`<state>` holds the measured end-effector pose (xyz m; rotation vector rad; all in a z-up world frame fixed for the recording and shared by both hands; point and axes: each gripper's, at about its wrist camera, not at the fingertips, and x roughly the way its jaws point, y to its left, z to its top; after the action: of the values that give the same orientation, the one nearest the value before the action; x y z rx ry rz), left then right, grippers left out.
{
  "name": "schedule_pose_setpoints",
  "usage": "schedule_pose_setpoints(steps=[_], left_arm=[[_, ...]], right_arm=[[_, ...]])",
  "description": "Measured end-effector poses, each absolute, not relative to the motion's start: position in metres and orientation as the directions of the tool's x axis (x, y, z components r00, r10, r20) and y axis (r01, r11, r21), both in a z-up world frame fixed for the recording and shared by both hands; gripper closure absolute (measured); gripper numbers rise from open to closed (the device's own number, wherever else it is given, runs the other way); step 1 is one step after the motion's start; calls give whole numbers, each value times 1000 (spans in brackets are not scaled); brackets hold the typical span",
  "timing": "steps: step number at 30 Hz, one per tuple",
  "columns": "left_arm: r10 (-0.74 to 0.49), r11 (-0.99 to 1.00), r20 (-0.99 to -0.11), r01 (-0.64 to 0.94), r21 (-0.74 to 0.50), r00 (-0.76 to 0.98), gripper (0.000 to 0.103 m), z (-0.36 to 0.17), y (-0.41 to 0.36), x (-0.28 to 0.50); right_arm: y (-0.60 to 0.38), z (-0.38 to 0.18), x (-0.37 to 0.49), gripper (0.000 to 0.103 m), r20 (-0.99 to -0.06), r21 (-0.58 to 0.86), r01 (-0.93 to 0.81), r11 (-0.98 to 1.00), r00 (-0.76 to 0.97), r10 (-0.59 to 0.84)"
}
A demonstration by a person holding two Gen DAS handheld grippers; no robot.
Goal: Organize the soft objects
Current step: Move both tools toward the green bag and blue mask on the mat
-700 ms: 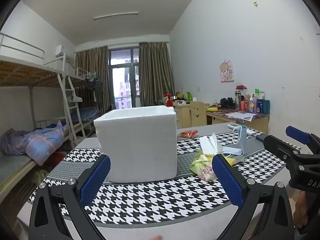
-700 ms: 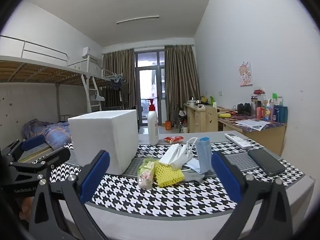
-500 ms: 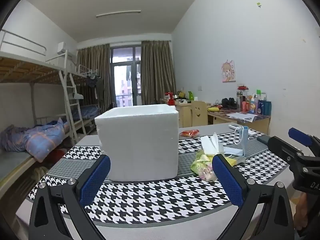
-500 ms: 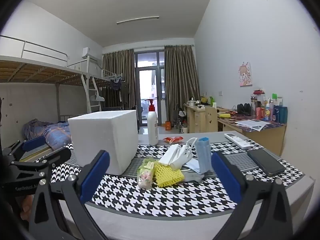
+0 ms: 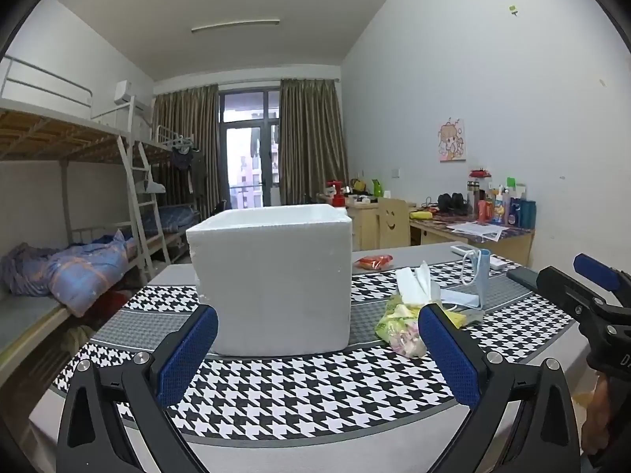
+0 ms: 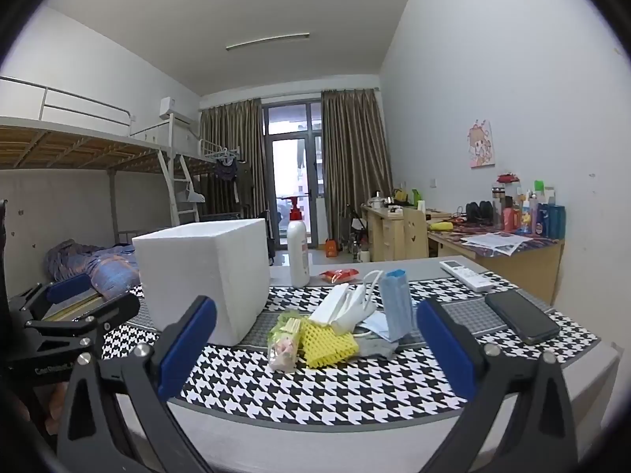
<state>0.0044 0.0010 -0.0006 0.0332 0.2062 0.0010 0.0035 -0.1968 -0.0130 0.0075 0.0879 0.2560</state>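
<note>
A white foam box [image 5: 272, 276] [image 6: 205, 276] stands on the houndstooth table mat [image 5: 315, 386]. To its right lies a heap of soft items: a yellow foam net [image 6: 327, 341], a clear bag of sweets [image 6: 282, 345] [image 5: 402, 331], white tissues [image 6: 343, 307] [image 5: 414, 283], blue face masks [image 6: 396, 303] [image 5: 479, 283] and a grey cloth [image 6: 378, 345]. My left gripper [image 5: 315, 351] stands open in front of the box, empty. My right gripper [image 6: 313, 349] is open before the heap, holding nothing.
A white pump bottle [image 6: 297, 252] and a red snack packet [image 6: 339, 274] sit behind the heap. A remote [image 6: 467, 274] and a black phone [image 6: 520, 317] lie at the right of the table. Bunk beds stand left, desks right.
The left wrist view has tilted up slightly, so the box and heap sit a little lower in the picture. The right gripper has barely moved. Both stay open.
</note>
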Motion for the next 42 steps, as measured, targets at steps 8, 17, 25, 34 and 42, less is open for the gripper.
schedule_pose_setpoints(steps=[8,17,25,34,42], left_arm=[[9,999,-194,-1,41,981,1,0,-2,1],[2,999,-203,6,42,979,1,0,-3,1],[0,999,-205,9,40,979,1,0,-3,1],[3,999,-204,7,47,979,1,1,-4,2],[2,998,-205,11,61,979,1,1,-7,5]], right_arm=[[-195,-12,2,0,-79,16,-252,968,964,253],[-195,-13,1,0,-77,10,-241,971,967,241],[-199,-12,1,0,-75,15,-237,971,968,238],[-199,-14,4,0,-82,14,-227,974,970,228],[-201,-16,7,0,-88,19,-224,974,970,225]])
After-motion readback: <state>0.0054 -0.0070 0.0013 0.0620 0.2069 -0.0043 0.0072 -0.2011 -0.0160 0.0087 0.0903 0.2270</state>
